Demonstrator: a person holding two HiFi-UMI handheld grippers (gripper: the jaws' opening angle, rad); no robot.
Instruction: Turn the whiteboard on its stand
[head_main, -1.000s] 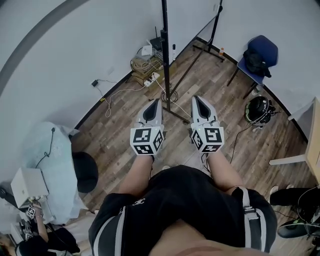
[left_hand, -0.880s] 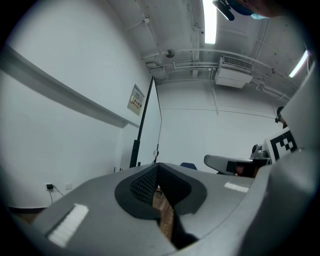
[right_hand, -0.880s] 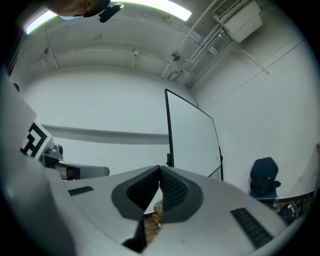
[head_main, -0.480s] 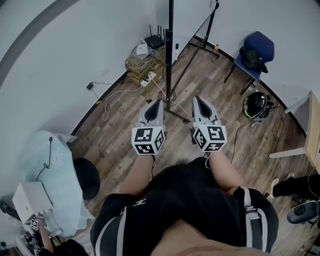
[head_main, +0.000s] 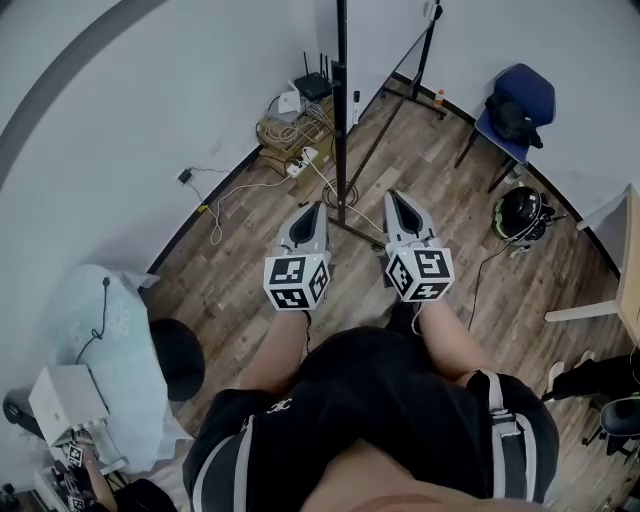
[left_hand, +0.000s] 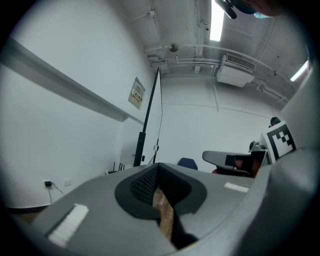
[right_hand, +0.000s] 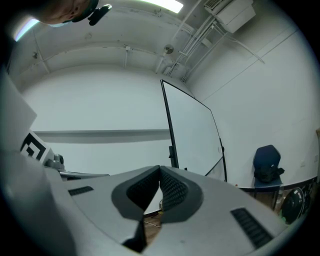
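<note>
Left gripper (head_main: 318, 206) and right gripper (head_main: 393, 198) are both closed, empty. Whiteboard (right_hand: 192, 132) stands on the far side, untouched.

Seen from above, a person in black holds the left claw (head_main: 316, 207) and the right claw (head_main: 392, 197) side by side over the wooden floor (head_main: 250, 270). Each claw's jaws meet at the tip and nothing is between them. Both point at the black whiteboard stand (head_main: 340, 120), whose foot rests on the floor just beyond them. A tangle of cables (head_main: 295, 130) lies along the floor's far edge by the wall. A blue chair (head_main: 520, 105) stands near the far right corner, with a dark helmet (head_main: 520, 213) on the floor close beside it.
</note>
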